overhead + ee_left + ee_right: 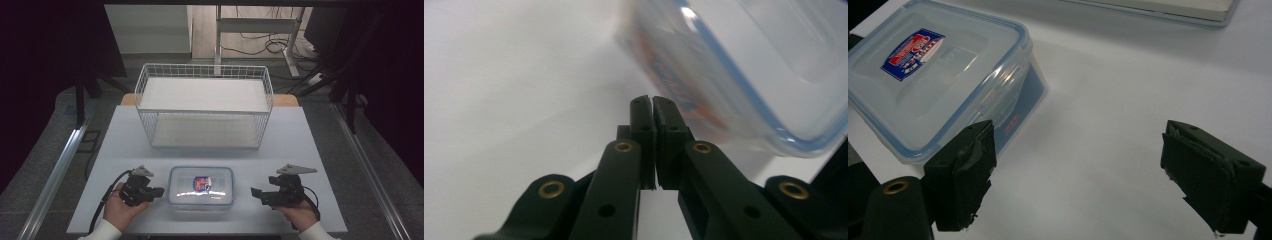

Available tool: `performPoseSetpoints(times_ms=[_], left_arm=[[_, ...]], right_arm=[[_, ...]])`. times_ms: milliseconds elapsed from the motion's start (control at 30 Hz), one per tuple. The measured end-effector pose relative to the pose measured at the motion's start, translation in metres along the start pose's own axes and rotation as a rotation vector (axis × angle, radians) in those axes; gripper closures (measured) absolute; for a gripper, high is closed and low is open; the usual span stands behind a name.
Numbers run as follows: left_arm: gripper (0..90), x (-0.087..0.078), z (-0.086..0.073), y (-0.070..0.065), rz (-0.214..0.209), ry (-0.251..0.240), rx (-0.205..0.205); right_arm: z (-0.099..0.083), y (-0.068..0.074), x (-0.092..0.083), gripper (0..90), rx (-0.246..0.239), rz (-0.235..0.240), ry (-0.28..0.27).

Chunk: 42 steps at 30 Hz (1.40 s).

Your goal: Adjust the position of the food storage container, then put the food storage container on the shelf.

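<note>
I rest my left gripper (pixel 159 192) with fingers pressed together and my right gripper (pixel 253 192) with fingers spread wide on either side of the lidded plastic container (pixel 201 186) on the bench (pixel 300 145), probably ready to take it.

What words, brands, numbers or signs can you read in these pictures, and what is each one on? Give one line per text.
Lid label on the box: a red, white and blue sticker, its print too small and blurred to read.
Side of the box: red and blue printing, blurred, not readable.
Wire basket, table, left gripper, right gripper: no text to be seen.
</note>
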State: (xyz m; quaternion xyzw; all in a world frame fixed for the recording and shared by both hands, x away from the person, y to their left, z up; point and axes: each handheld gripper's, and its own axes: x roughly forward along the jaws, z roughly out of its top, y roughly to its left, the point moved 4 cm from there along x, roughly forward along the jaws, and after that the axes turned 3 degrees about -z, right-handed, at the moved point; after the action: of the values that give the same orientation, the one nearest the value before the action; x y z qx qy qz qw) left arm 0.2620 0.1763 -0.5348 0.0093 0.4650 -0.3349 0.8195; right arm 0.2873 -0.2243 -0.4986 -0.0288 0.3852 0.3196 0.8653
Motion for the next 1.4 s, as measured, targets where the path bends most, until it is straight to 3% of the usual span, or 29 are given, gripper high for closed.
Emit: performPoseSetpoints(times_ms=[67, 100, 133, 167, 233, 267, 300, 333, 367, 500, 767, 933, 1067, 1233, 1400], left_arm=[[79.7, -0.002, 0.001, 0.004, 0.013, -0.023, -0.01], [74.8, -0.007, 0.001, 0.008, 0.027, -0.075, -0.023], [70.4, -0.007, 0.001, 0.008, 0.027, -0.075, -0.023], [64.7, -0.014, 0.001, 0.011, 0.047, -0.126, -0.024], [52.2, -0.02, 0.0, 0.012, 0.055, -0.175, -0.032], [46.3, -0.02, 0.0, 0.012, 0.055, -0.175, -0.032], [46.3, -0.024, -0.001, 0.012, 0.046, -0.198, -0.052], [35.5, -0.029, -0.001, 0.013, 0.022, -0.224, -0.066], [33.5, -0.031, -0.001, 0.013, 0.01, -0.237, -0.071], [29.6, -0.035, -0.003, 0.013, -0.048, -0.261, -0.087], [27.0, -0.037, -0.001, 0.011, -0.098, -0.281, -0.102], [26.6, -0.034, 0.005, 0.007, -0.215, -0.304, -0.121], [25.8, -0.027, 0.007, 0.008, -0.234, -0.271, -0.13], [25.3, -0.021, 0.01, 0.009, -0.267, -0.251, -0.152], [26.2, -0.011, 0.013, 0.011, -0.313, -0.239, -0.198]], right_arm=[[0.0, 0.001, 0.002, 14.1, -0.008, 0.01, 0.001], [0.0, 0.002, 0.003, 14.1, -0.009, 0.012, 0.004], [0.0, 0.003, 0.005, 14.1, -0.011, 0.015, 0.007], [0.0, 0.004, 0.006, 14.1, -0.013, 0.017, 0.011], [0.0, 0.005, 0.009, 14.0, -0.019, 0.023, 0.016], [0.0, 0.005, 0.009, 14.0, -0.019, 0.023, 0.016], [0.001, 0.006, 0.011, 14.0, -0.024, 0.026, 0.019], [0.002, 0.007, 0.012, 13.9, -0.034, 0.034, 0.016], [0.002, 0.008, 0.012, 13.7, -0.039, 0.037, 0.013], [0.002, 0.008, 0.011, 12.5, -0.022, 0.041, 0.004], [0.001, 0.01, 0.007, 12.5, 0.017, 0.071, -0.011], [0.001, 0.013, 0.012, 11.8, 0.059, 0.125, -0.013], [0.002, 0.019, 0.019, 11.9, 0.075, 0.167, -0.017], [0.001, 0.025, 0.025, 14.2, 0.057, 0.174, -0.003], [0.001, 0.03, 0.034, 13.4, 0.075, 0.2, 0.029]])
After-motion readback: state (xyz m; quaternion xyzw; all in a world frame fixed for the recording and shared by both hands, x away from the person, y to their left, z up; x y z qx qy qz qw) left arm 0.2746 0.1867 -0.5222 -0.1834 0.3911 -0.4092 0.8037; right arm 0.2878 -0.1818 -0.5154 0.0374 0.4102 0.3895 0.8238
